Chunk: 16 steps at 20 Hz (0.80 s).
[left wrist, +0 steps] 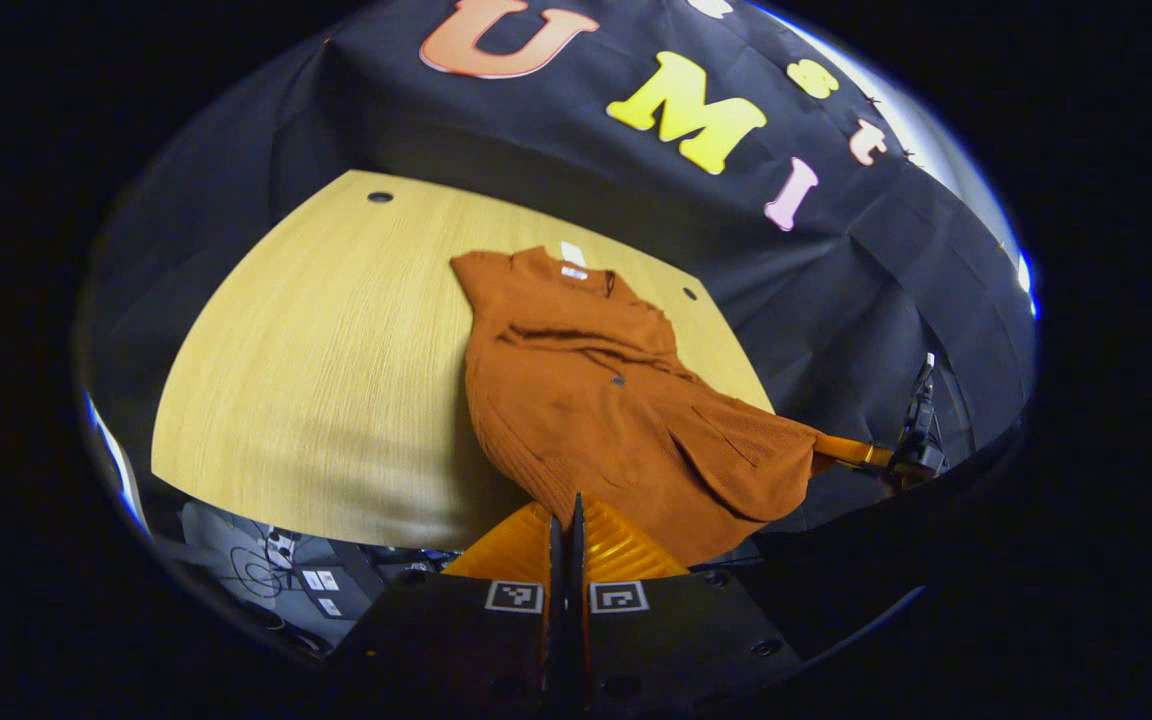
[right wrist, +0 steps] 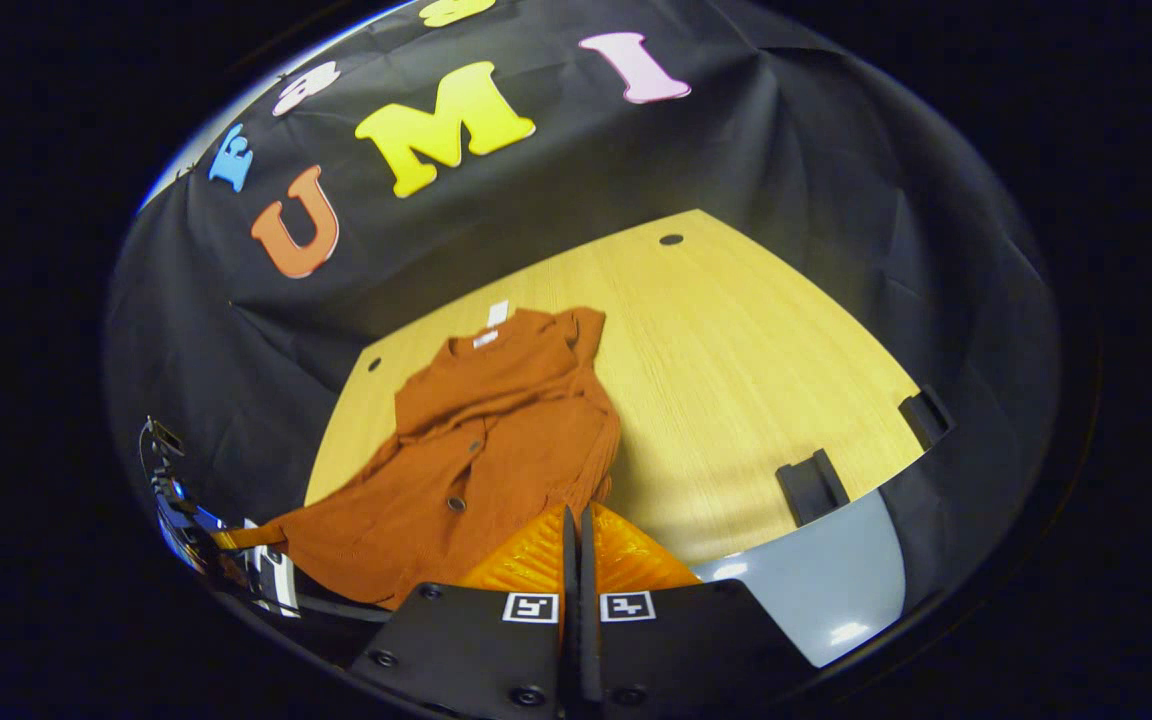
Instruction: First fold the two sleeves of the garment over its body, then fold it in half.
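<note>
A rust-orange buttoned garment (left wrist: 586,390) lies on the wooden table (left wrist: 336,350), collar and white label at the far end, sleeves folded across its body. My left gripper (left wrist: 564,522) is shut on the near hem at one corner. To its right, the right gripper (left wrist: 851,452) pinches the other hem corner, which is lifted and pulled off the table edge. In the right gripper view the garment (right wrist: 496,450) stretches away from my right gripper (right wrist: 576,525), which is shut on the hem. The left gripper (right wrist: 236,538) holds the far-left corner there.
The table (right wrist: 736,380) has small dark holes near its far corners (right wrist: 671,240). Two black clamps (right wrist: 811,485) sit on its right edge above a pale grey floor (right wrist: 816,590). Cables and boxes (left wrist: 286,575) lie below the table's near edge.
</note>
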### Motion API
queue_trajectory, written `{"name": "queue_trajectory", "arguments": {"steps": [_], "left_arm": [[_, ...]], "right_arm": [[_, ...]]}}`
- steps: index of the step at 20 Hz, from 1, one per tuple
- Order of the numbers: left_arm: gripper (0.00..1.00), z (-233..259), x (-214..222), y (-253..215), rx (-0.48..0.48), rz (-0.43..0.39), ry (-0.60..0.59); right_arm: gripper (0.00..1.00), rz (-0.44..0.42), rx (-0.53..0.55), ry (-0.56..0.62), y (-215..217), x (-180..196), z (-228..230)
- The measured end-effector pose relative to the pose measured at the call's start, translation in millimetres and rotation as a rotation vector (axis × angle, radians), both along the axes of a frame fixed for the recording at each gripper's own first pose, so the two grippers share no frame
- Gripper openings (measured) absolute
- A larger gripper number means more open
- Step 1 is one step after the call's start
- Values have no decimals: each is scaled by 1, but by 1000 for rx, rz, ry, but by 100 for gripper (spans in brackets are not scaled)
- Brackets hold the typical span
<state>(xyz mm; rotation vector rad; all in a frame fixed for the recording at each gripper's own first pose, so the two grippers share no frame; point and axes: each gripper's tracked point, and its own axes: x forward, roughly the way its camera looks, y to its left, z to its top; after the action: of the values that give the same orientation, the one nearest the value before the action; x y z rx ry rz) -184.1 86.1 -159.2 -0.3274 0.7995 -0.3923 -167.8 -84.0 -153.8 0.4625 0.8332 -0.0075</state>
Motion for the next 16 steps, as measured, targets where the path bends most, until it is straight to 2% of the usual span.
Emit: {"name": "queue_trajectory", "arguments": {"steps": [2, 5, 7, 11, 16], "left_arm": [[3, 22, 13, 0, 43, -25, -61], [3, 36, 44, 4, 175, -76, -156], [3, 47, 78, 5, 236, -70, -220], [3, 71, 151, -9, 228, -29, -329], [3, 72, 243, -11, 225, 6, -348]], "right_arm": [[0, -14, 15, -51, 1, 18, 19], [0, -20, 71, -108, 1, 59, 40], [0, -4, 90, -133, 2, 93, 49], [0, 33, 89, -177, 2, 178, 56], [1, 100, 74, -176, 7, 284, 37]]}}
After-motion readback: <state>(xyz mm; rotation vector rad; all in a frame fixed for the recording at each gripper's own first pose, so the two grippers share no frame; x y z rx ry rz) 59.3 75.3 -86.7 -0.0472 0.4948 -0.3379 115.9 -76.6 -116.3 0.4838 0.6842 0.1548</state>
